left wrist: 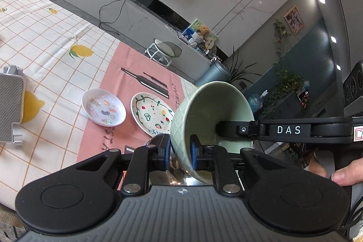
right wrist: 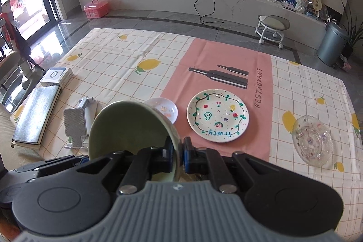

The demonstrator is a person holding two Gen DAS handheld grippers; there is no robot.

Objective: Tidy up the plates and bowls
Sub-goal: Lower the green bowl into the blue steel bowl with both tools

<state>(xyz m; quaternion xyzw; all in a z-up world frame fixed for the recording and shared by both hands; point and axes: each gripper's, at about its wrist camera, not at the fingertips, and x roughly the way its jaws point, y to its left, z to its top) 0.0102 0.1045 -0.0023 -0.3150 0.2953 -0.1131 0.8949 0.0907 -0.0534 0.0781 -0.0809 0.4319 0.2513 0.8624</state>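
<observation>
Both grippers hold one green bowl [left wrist: 204,110], tilted on its side above the table; it also shows in the right wrist view [right wrist: 127,124]. My left gripper [left wrist: 180,152] is shut on its rim. My right gripper [right wrist: 179,155] is shut on the opposite rim and reaches into the bowl in the left wrist view [left wrist: 229,128]. On the pink placemat [right wrist: 226,56] lie a "Fruity" painted plate [right wrist: 217,116] and a small white sticker dish [right wrist: 165,109]. These also show in the left wrist view, the plate [left wrist: 150,113] and the dish [left wrist: 103,107].
A clear glass plate [right wrist: 312,143] lies at the right on the lemon tablecloth [right wrist: 127,53]. A phone stand [right wrist: 78,121], a grey book [right wrist: 36,112] and a white box [right wrist: 56,76] sit at the left. Something shiny [left wrist: 172,176] lies under the bowl.
</observation>
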